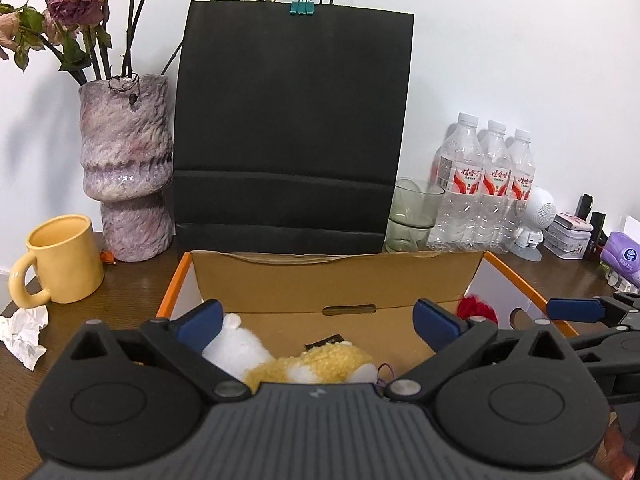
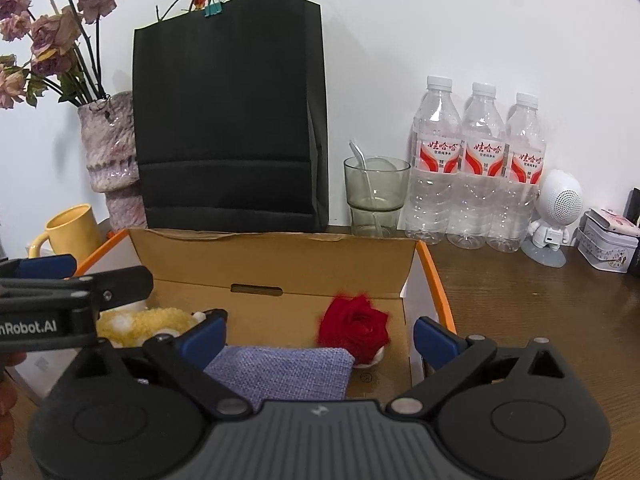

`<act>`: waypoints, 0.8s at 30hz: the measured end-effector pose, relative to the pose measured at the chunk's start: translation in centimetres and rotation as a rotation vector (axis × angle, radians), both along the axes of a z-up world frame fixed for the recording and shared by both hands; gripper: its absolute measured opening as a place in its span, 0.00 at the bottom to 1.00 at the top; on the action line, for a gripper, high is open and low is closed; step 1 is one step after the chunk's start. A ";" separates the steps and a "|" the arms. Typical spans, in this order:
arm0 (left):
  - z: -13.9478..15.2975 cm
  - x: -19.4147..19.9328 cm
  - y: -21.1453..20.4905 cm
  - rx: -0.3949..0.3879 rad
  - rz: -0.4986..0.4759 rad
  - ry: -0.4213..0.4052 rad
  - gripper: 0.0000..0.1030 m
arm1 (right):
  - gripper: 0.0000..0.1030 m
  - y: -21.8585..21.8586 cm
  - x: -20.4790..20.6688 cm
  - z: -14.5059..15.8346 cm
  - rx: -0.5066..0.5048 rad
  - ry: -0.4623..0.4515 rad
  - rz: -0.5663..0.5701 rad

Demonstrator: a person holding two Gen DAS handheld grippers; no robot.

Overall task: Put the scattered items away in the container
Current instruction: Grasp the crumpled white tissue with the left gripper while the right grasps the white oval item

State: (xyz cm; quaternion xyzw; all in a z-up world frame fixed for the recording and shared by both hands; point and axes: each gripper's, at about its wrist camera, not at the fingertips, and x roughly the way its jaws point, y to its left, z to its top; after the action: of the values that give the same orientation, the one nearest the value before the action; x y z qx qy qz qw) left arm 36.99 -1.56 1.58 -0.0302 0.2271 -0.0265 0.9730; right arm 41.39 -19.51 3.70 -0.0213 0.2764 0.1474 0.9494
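Well, both my left claw (image 1: 316, 320) and right claw (image 2: 318, 336) hung released above the cardboard box (image 2: 280, 264), red rose (image 2: 354, 328) and plush toy (image 1: 316, 364) lying inside.

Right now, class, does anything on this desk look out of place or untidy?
Yes: a crumpled white paper lies loose on the table beside the yellow mug, outside the cardboard box, looking like litter.
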 end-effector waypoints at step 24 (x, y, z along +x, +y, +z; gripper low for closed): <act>1.5 -9.7 -0.9 -0.038 0.013 -0.059 1.00 | 0.99 -2.4 -8.6 1.5 0.046 -0.073 -0.021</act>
State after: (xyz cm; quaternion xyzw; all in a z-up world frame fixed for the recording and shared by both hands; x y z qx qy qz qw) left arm 27.29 -2.46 3.04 -0.0495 0.1976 -0.0254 0.9787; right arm 32.76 -21.89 5.22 -0.0018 0.2384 0.1427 0.9606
